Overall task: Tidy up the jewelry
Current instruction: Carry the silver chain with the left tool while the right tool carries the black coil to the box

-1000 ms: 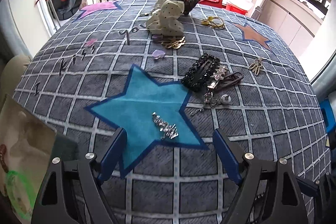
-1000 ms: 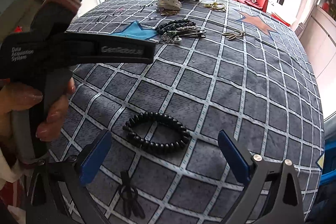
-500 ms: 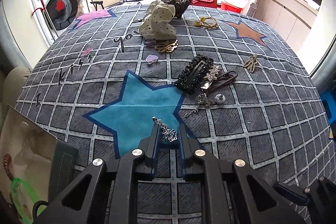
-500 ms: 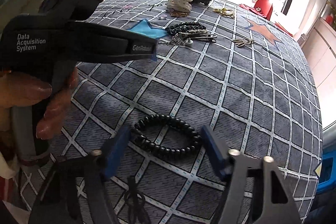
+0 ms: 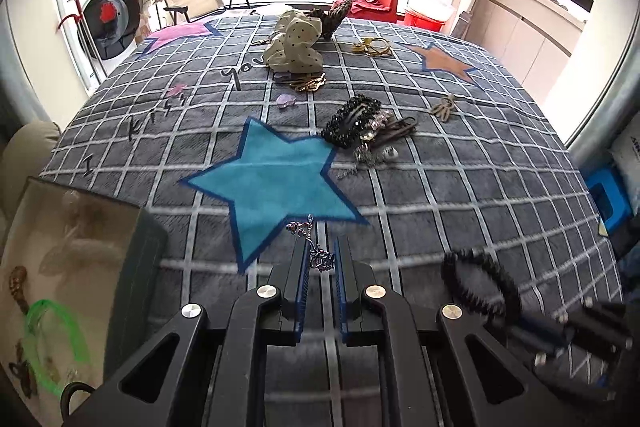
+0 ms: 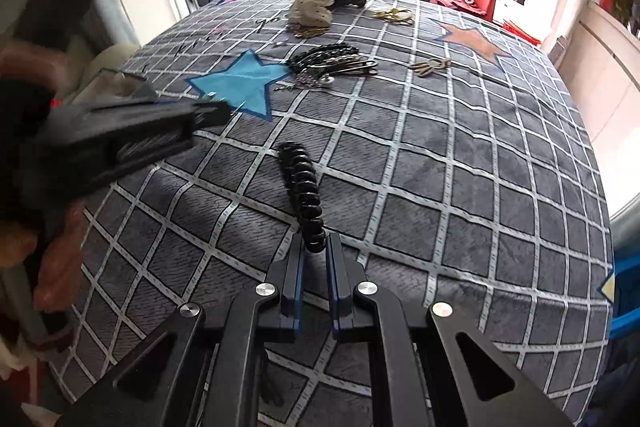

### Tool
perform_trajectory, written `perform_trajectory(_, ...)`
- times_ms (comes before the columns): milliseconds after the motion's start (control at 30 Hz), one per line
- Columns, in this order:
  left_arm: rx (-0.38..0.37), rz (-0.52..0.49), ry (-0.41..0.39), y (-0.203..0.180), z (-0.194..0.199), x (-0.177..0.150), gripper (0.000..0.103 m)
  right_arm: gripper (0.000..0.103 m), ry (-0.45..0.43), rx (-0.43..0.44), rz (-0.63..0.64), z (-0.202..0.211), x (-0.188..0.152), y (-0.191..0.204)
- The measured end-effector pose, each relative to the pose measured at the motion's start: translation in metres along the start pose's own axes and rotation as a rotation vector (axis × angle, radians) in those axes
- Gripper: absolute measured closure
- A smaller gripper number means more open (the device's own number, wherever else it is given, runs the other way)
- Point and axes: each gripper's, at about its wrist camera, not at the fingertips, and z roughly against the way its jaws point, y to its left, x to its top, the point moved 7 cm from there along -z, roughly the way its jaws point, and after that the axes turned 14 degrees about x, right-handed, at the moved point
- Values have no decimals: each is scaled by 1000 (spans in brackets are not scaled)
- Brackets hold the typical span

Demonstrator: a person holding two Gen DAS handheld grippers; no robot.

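A small silver chain charm (image 5: 320,259) hangs between the blue pads of my left gripper (image 5: 322,243). The jaws are closing on it, and it is lifted just off the grey checked cloth (image 5: 460,195) near the blue star (image 5: 272,183). In the right wrist view, a black bead bracelet (image 6: 302,183) is squeezed flat and stands on edge. My right gripper (image 6: 316,241) has its jaws closing on the bracelet's near end. The left wrist view shows that bracelet (image 5: 480,275) blurred at the lower right.
An open box (image 5: 60,267) with a green bangle (image 5: 52,339) sits at the left edge. Mid-cloth lies a heap of black and brown hair clips (image 5: 356,121). A dotted scrunchie (image 5: 294,45) and gold pieces (image 5: 372,47) lie farther back. A hand (image 6: 56,267) grips the left tool.
Both grippers went from wide open to closed. The left took hold of the silver charm and moved back and up off the star. The right closed on the black bracelet, which now stands folded.
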Motion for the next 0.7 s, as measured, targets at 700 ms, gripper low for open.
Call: perform_trajectory(700,-50,44,-41,34,83,-71,89,93,-14,-2,27,24,-9,35)
